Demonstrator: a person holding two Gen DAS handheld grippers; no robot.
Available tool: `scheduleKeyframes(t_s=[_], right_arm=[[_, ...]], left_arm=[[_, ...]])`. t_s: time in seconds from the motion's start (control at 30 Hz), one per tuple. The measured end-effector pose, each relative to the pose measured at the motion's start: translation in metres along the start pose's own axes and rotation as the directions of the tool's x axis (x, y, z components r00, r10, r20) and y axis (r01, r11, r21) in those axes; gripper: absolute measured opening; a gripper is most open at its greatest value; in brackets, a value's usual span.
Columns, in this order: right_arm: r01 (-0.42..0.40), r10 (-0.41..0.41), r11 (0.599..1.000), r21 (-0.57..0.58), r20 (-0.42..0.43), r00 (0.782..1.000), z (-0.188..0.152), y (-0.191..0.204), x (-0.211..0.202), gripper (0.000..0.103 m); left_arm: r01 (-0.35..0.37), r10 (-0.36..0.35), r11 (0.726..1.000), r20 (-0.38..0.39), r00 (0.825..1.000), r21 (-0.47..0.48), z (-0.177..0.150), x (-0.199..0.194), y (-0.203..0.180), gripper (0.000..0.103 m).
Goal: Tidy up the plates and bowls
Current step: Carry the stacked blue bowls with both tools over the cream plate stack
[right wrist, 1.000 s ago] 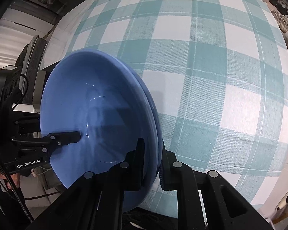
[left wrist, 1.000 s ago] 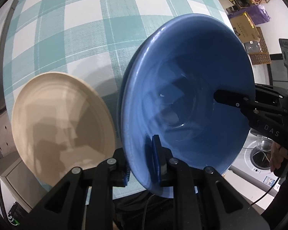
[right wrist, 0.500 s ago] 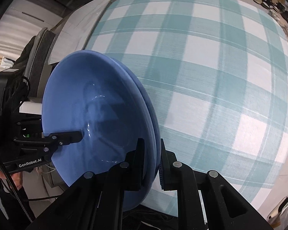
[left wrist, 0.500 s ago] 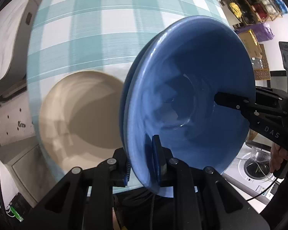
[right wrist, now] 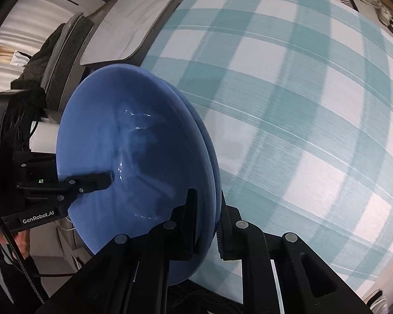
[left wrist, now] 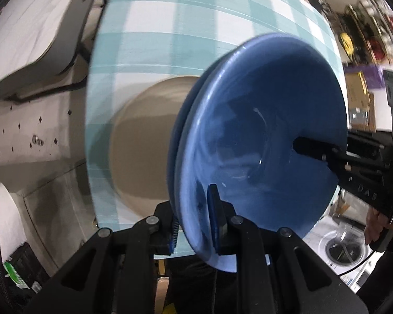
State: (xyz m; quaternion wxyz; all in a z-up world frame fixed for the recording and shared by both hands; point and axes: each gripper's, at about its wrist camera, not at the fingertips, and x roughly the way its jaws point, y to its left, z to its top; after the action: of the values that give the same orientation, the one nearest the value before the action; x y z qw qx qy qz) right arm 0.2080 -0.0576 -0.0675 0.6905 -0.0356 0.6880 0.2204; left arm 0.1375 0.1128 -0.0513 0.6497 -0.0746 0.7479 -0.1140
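Swinging left since a second ago, you now hold the blue bowl (left wrist: 262,136) over the beige plate (left wrist: 144,141), which sat clear at lower left before. Your left gripper (left wrist: 196,222) and right gripper (right wrist: 207,217) each pinch opposite rim edges. It stands tilted on edge, hollow facing right in the left view, above the checked tablecloth (right wrist: 314,104).
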Motion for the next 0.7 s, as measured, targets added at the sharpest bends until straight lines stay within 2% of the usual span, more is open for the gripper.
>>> scheduleKeyframes(t_s=[0.07, 0.3, 0.53, 0.7], right_arm=[[0.003, -0.003, 1.000, -0.015, -0.014, 1.000, 0.004, 0.009, 0.008, 0.012], [0.003, -0.007, 0.998, -0.057, -0.060, 0.998, 0.014, 0.030, 0.035, 0.012], [0.020, -0.026, 0.997, -0.072, -0.080, 0.996, 0.016, 0.037, 0.048, 0.012], [0.025, -0.030, 0.998, -0.066, -0.074, 0.997, 0.020, 0.042, 0.056, 0.012]], left_arm=[[0.012, -0.012, 1.000, -0.004, 1.000, -0.024, -0.005, 0.001, 0.018, 0.017], [0.016, -0.016, 0.998, -0.008, 1.000, -0.056, -0.008, 0.011, 0.040, 0.017], [0.005, -0.005, 0.998, -0.013, 1.000, -0.062, -0.005, 0.022, 0.051, 0.017], [0.035, -0.034, 0.997, 0.003, 0.999, -0.072, -0.003, 0.022, 0.055, 0.017]])
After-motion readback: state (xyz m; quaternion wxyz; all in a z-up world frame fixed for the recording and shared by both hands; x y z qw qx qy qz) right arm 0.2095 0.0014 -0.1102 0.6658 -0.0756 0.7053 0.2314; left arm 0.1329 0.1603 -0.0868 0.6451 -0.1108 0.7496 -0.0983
